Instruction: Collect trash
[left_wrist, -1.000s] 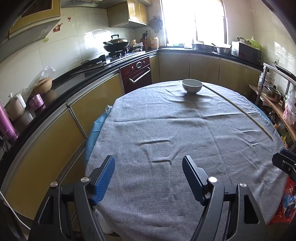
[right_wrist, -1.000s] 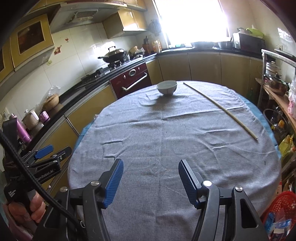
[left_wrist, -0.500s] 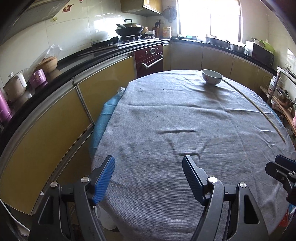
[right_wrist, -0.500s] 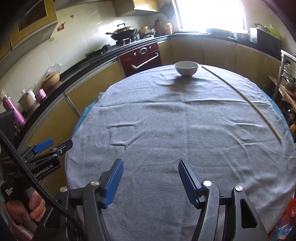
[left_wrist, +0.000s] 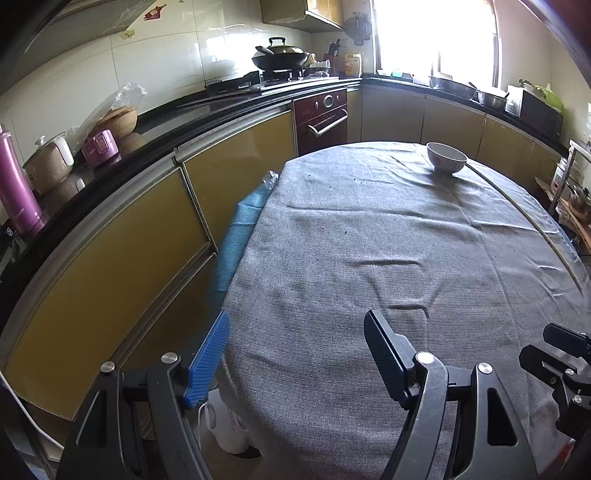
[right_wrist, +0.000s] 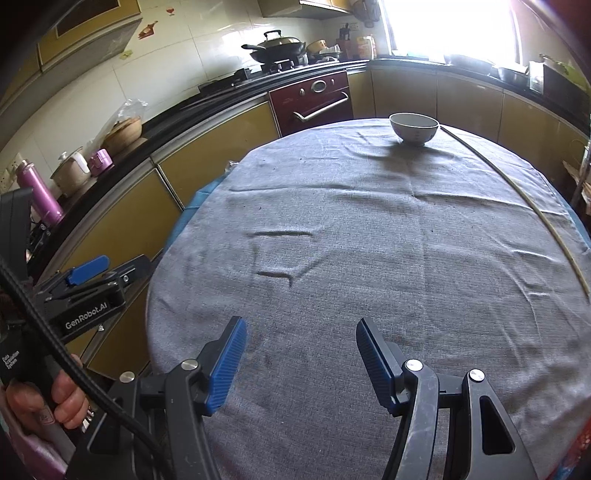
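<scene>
Only rightward: hand (right_wrist: 48, 398) gripping left claw (right_wrist: 107, 271).

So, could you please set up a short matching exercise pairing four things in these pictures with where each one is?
Things:
1. bowl
2. long thin stick
3. wok
4. purple flask

Places:
A. on the stove, under a lid
B. at the far end of the table, upright on the grey cloth
C. on the black counter at the far left
D. along the right side of the table

Pairs: 1-B, 2-D, 3-A, 4-C
</scene>
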